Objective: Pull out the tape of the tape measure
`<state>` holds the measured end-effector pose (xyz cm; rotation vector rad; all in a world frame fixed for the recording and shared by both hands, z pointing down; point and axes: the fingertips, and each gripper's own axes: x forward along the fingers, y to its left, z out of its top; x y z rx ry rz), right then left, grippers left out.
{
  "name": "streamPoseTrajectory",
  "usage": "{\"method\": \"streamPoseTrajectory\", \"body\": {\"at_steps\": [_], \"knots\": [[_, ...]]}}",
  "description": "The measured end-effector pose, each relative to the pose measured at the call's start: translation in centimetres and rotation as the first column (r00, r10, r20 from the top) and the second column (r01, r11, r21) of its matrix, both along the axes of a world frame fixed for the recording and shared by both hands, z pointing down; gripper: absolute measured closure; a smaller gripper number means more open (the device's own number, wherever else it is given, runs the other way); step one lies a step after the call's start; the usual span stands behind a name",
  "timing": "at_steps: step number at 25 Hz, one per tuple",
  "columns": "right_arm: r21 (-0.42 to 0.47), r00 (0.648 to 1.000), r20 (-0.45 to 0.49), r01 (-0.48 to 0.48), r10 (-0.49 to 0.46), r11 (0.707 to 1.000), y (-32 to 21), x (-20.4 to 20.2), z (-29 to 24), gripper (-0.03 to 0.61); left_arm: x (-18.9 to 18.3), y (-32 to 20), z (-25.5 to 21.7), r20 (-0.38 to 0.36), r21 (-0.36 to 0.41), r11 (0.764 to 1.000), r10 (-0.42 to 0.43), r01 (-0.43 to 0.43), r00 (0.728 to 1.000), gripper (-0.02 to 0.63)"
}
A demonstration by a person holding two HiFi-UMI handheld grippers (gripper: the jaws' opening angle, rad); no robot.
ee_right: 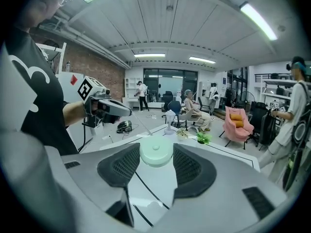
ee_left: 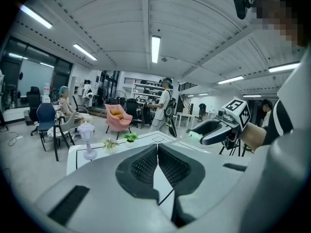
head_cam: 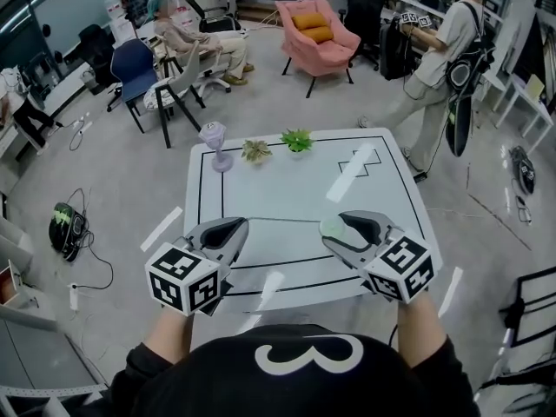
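Observation:
A pale green round tape measure [head_cam: 333,227] sits between the jaws of my right gripper [head_cam: 340,225], which are closed on its sides; in the right gripper view the tape measure [ee_right: 155,153] fills the gap of the right gripper [ee_right: 155,149]. My left gripper [head_cam: 236,227] is level with it over the table's front part, jaws shut. A thin tape [ee_right: 138,126] runs from the left gripper's tip [ee_right: 124,111] to the case. In the left gripper view the jaws of the left gripper [ee_left: 157,149] meet, and the right gripper [ee_left: 209,130] shows beyond them.
The white table [head_cam: 295,189] has black lines. At its far edge stand a small lilac lamp [head_cam: 215,137] and two little plants [head_cam: 256,150] [head_cam: 297,139]. A person [head_cam: 443,59] stands at the far right; chairs and a pink armchair [head_cam: 314,29] lie beyond.

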<state>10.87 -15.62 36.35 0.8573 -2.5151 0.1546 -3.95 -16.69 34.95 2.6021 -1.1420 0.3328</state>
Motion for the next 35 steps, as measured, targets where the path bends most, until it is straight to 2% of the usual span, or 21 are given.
{"method": "streamPoseTrajectory", "body": {"at_steps": [8,22,29,35], "knots": [[0.009,0.999,-0.028,-0.031,0.031,0.999,-0.7,1.3,0.2,0.360,-2.4,-0.6,0.1,0.025,0.011,0.997,-0.075,0.075,0.997,0.603],[-0.001,0.996,-0.031,-0.087,0.087,0.996,-2.3,3.6,0.4,0.360,-7.2,-2.5,-0.2,0.027,0.013,0.980,-0.200,0.200,0.979,0.603],[-0.008,0.993,-0.028,-0.112,0.112,0.994,-3.4,4.6,0.8,0.360,-8.5,-3.6,0.1,0.033,0.012,0.971,-0.237,0.237,0.971,0.603],[-0.017,0.995,-0.029,-0.098,0.098,0.995,-3.9,4.1,1.3,0.360,-8.0,-3.8,0.4,0.025,-0.001,0.973,-0.232,0.232,0.972,0.603]]}}
